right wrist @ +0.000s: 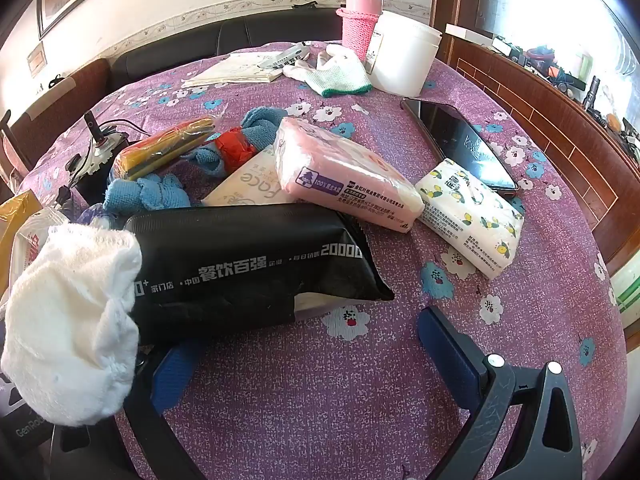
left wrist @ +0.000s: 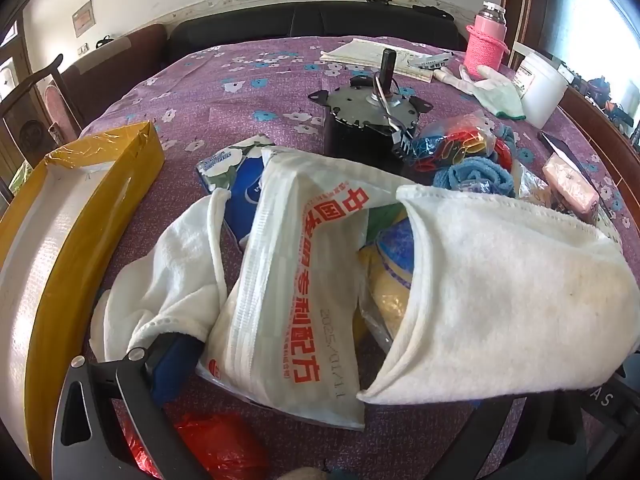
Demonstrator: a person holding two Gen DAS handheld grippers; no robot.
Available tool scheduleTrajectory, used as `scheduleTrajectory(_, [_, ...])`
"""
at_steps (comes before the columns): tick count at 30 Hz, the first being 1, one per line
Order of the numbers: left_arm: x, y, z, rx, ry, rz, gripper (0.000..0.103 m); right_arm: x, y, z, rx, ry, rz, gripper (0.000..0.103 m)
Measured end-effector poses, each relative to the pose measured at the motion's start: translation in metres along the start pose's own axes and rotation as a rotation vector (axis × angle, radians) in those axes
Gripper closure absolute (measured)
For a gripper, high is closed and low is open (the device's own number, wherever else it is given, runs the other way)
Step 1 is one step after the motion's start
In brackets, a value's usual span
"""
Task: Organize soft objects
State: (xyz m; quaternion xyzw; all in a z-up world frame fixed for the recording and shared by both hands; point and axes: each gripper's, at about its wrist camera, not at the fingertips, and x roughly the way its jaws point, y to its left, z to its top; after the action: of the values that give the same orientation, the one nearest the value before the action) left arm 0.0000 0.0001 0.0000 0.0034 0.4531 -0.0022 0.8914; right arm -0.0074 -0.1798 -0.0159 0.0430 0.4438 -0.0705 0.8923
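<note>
Far left: yellow box (left wrist: 80,208) on the table (left wrist: 224,92), open, white inside; nothing visible in the part shown. Judged the likely bin for the soft items, so sorting looks barely started.

Left tool (left wrist: 320,364): jaws spread wide, nothing clamped. A white towel (left wrist: 160,280) lies against its left finger and a second white towel (left wrist: 500,280) drapes over the right-hand side; between them a white printed bag (left wrist: 296,280) in a heap, with a yellow-blue pack partly hidden underneath.

Centre: small motor (left wrist: 372,112), hard, not part of the job. Blue cloth (right wrist: 152,192) knotted beside a packet of coloured items (right wrist: 168,152).

Right tool (right wrist: 304,360): jaws apart, empty, over bare cloth just in front of the black tissue pack (right wrist: 248,264). Pink tissue pack (right wrist: 344,176) rests partly on a cream pack; lemon-print tissue pack (right wrist: 472,216) just beside a phone (right wrist: 460,144).

Far end: work gloves (right wrist: 336,72), white tub, pink flask.

Left to do: everything soft, by the look of it.
</note>
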Motion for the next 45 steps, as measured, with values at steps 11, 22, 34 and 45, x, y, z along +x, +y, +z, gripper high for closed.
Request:
scheduleTrajectory(11, [0.000,0.000,0.000,0.001,0.000,-0.001,0.000,0.000,0.000,0.000,0.000,0.000,0.000,0.001])
scheduleTrajectory(22, [0.000,0.000,0.000,0.000,0.000,0.001,0.000,0.000,0.000,0.000,0.001,0.000,0.001,0.001])
scheduleTrajectory(34, [-0.004,0.009,-0.006,0.010,0.052,-0.004,0.000,0.000,0.000,0.000,0.001,0.000,0.001,0.001])
scheduleTrajectory(45, [-0.007,0.008,-0.010,0.013,0.056,-0.008,0.000,0.000,0.000,0.000,0.001,0.000,0.001,0.001])
